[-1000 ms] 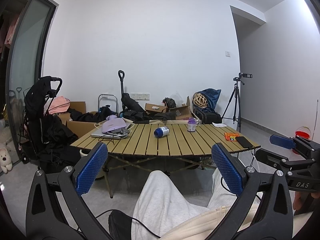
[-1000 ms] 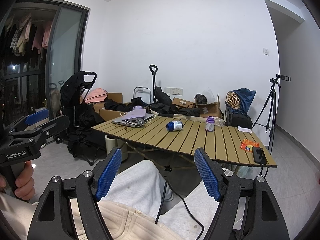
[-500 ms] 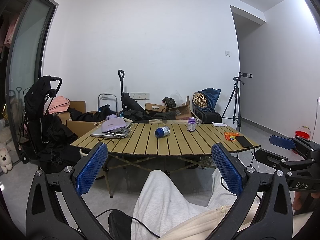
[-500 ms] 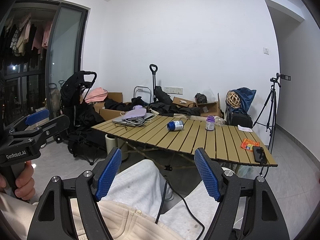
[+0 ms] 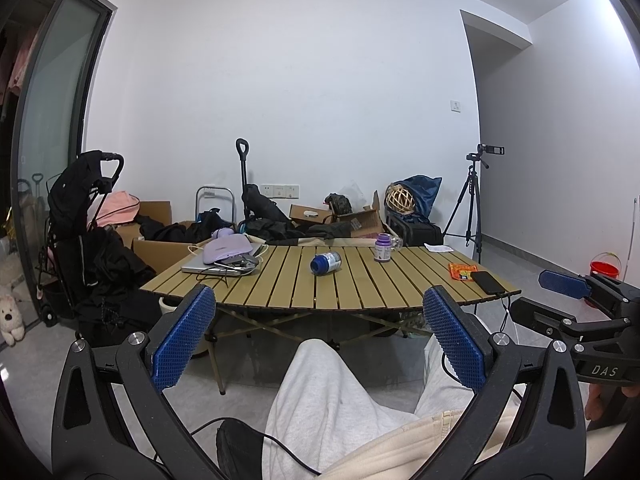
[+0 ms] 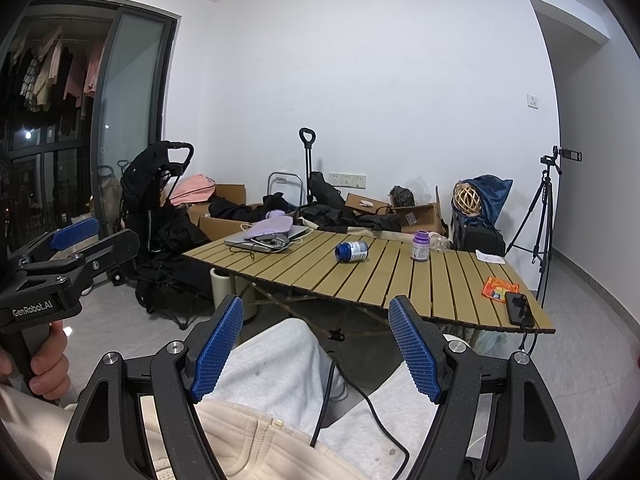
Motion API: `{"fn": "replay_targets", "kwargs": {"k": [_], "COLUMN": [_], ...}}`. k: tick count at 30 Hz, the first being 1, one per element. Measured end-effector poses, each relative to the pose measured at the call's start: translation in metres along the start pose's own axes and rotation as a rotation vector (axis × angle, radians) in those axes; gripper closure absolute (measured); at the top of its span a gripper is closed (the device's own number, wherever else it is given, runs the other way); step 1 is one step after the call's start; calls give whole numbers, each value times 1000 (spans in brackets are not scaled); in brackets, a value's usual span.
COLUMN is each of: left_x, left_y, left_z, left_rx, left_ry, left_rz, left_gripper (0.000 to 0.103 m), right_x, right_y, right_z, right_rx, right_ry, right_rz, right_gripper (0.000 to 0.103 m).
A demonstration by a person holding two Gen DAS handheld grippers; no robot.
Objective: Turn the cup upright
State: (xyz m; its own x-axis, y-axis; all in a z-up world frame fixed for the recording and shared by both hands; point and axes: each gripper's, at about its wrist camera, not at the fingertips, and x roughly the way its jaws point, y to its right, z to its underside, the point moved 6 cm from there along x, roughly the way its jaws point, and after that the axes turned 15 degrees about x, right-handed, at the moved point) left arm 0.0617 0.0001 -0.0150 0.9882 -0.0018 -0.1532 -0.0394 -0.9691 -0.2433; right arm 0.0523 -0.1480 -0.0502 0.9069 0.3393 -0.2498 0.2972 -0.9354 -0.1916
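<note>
Two black two-finger grippers with blue textured pads are held over the lap of a seated person in light grey trousers [image 5: 320, 384], well short of the slatted wooden folding table [image 5: 360, 288]. The left gripper [image 5: 320, 338] is seen with its pads spread wide and nothing between them; the right gripper [image 6: 316, 344] is likewise spread apart and empty. Each tool is also caught from the side in the other camera, the left one gripped by a hand [image 6: 48, 364] at the frame edge.

Taking the table as landmark: near its middle, a blue cylindrical cup with a white-and-blue label [image 5: 326, 263] is found lying on its side, its long axis roughly level with the tabletop and running slantwise across the slats. Its dark blue round end is turned toward the near-left, the other end toward the far-right; which end is the mouth cannot be told. Both grippers are well apart from it.

Toward the table's far right of centre, a small purple-capped jar [image 5: 383, 247] is stood upright. On the far-left corner, a silver laptop [image 5: 216, 266] is laid flat with a lilac pouch [image 5: 226, 249] and cables on top. Near the right edge, an orange packet [image 5: 463, 271] is seen just beside a black phone [image 5: 489, 282]. Beyond the right corner, a camera tripod [image 5: 472, 208] is set on the floor.
</note>
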Motion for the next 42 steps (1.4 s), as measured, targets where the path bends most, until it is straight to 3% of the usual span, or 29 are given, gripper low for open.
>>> {"fn": "replay_targets", "kwargs": {"k": [11, 18, 23, 26, 34, 39, 42], "left_x": [3, 65, 140, 208, 359, 457, 517], "left_y": [0, -14, -26, -29, -32, -15, -13], "left_z": [2, 21, 35, 41, 45, 56, 75], "left_rx": [-8, -60, -22, 16, -100, -50, -94], "left_ry": [-10, -143, -226, -280, -371, -437, -497], "left_rz": [25, 84, 73, 53, 72, 106, 109], "left_gripper": [0, 0, 0, 0, 0, 0, 0], "right_x": [5, 48, 127, 174, 312, 422, 503], "right_y": [1, 20, 51, 68, 114, 135, 140], "right_z": [9, 5, -10, -17, -51, -70, -68], "right_rx": [-5, 6, -28, -57, -43, -30, -36], "right_ry": [-6, -123, -199, -236, -372, -418, -471], "right_rz": [1, -20, 13, 45, 37, 29, 35], "right_gripper": [23, 23, 23, 23, 23, 23, 23]}}
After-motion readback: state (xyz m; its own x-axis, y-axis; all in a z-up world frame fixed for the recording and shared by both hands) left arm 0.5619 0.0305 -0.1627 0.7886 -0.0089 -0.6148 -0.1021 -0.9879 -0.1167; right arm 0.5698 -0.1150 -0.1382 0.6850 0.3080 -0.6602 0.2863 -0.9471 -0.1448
